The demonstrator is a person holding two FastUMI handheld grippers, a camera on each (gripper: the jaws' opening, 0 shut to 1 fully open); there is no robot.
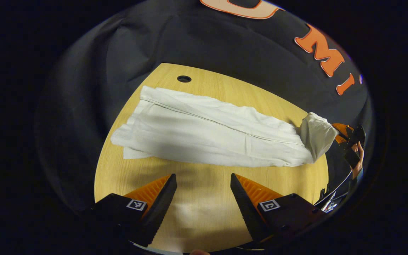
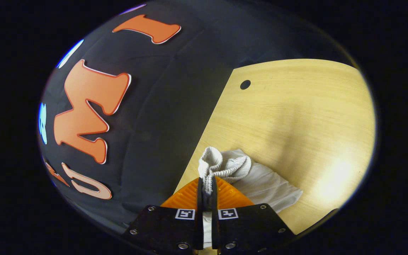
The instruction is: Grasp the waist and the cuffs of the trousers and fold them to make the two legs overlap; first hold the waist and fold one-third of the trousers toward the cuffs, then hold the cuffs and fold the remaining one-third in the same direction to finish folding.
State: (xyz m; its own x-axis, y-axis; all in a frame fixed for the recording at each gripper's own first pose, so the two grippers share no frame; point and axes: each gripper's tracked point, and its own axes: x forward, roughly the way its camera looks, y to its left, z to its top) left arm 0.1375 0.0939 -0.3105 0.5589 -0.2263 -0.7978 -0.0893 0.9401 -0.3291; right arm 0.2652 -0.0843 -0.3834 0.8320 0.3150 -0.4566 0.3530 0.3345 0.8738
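Note:
White trousers (image 1: 207,134) lie stretched across the wooden table (image 1: 204,212), the two legs stacked into one long strip. My left gripper (image 1: 203,180) hovers open over bare wood just in front of the strip's middle, with nothing between its fingers. At the strip's right end the cloth is lifted off the table by my right gripper (image 1: 345,136), held by a hand (image 1: 358,164). In the right gripper view, my right gripper (image 2: 207,182) is shut on a bunched ribbed band (image 2: 225,164) of the trousers (image 2: 271,186). Whether that band is waist or cuff I cannot tell.
A small round hole (image 1: 184,78) sits near the table's far edge, also seen as the hole (image 2: 245,84) in the right gripper view. The black cloth wall (image 1: 225,46) surrounds the table closely. Bare wood (image 2: 296,113) spreads beyond the held end.

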